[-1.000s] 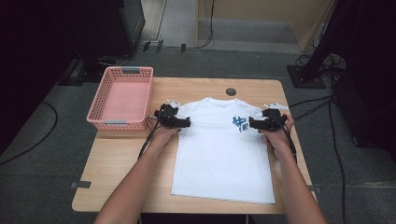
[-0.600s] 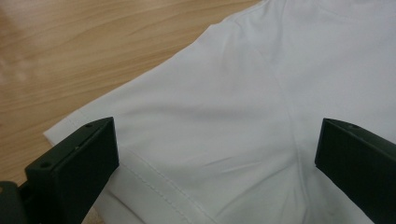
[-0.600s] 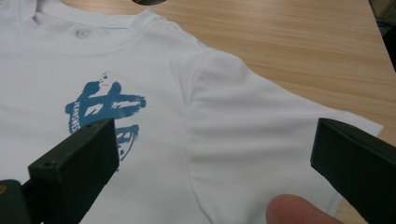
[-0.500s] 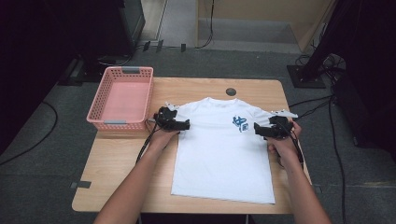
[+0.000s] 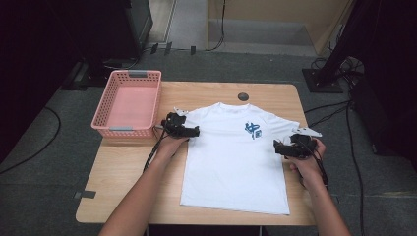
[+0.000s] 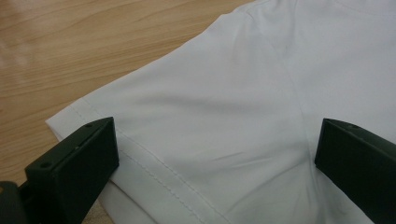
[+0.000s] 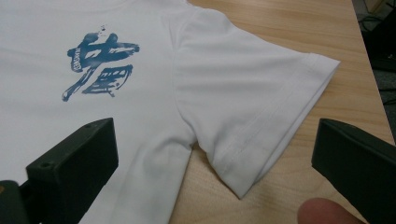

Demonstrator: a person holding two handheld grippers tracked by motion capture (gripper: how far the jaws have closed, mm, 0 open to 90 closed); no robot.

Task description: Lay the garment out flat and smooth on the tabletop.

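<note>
White t-shirt [image 5: 236, 157] sleeve is lying between my released right gripper [image 5: 287, 147] fingers, which I'm drawing back; left gripper [image 5: 189, 131] is also spread.

The left tool [image 6: 210, 172] hangs wide open over the white shirt's hemmed sleeve [image 6: 196, 126] on the wooden table [image 6: 93, 42].

White T-shirt [image 5: 231, 162] with blue brush-stroke chest print [image 7: 99, 64], pink basket [image 5: 129, 103] — light wood-grain table [image 5: 123, 182], black grippers — both.

Pink basket [image 5: 129, 103] — far-left obstacle
</note>
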